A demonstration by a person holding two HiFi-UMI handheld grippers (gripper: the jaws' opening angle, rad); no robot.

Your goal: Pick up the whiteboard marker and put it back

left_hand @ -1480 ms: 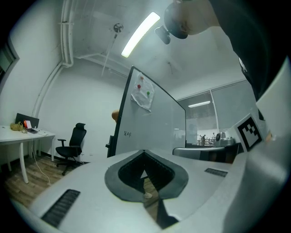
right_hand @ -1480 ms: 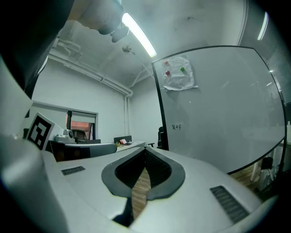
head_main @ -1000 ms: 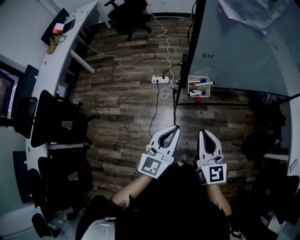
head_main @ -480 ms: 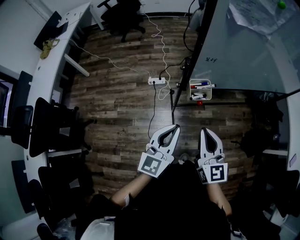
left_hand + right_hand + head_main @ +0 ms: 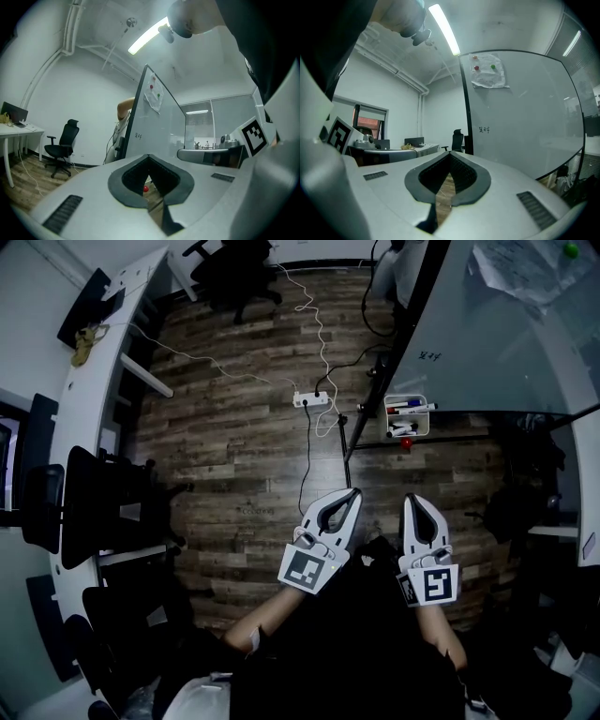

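Sitting in the white tray [image 5: 424, 424] at the foot of the whiteboard [image 5: 506, 334], the whiteboard marker [image 5: 410, 409] lies flat among a few other pens; which one is meant, can't tell. A small red round thing [image 5: 406, 441] sits just below the tray, at its 6 o'clock. The power strip [image 5: 312, 399] lies on the wood floor [image 5: 234, 456] at the tray's 9 o'clock, cables trailing off.

The left gripper [image 5: 350, 494] and right gripper [image 5: 418, 501] are side by side, pointing level. The tray is at about 12 o'clock from the right one and 1 o'clock from the left, well apart from both. Both have jaws closed tip to tip, nothing between them.

Step in hand, as I read it: the approach, pick not yet begun. Next move calls for getting a gripper up to the tray (the right is better lined up), parting its jaws, and lining them across the marker's barrel without catching the neighbouring pens or the tray rim.
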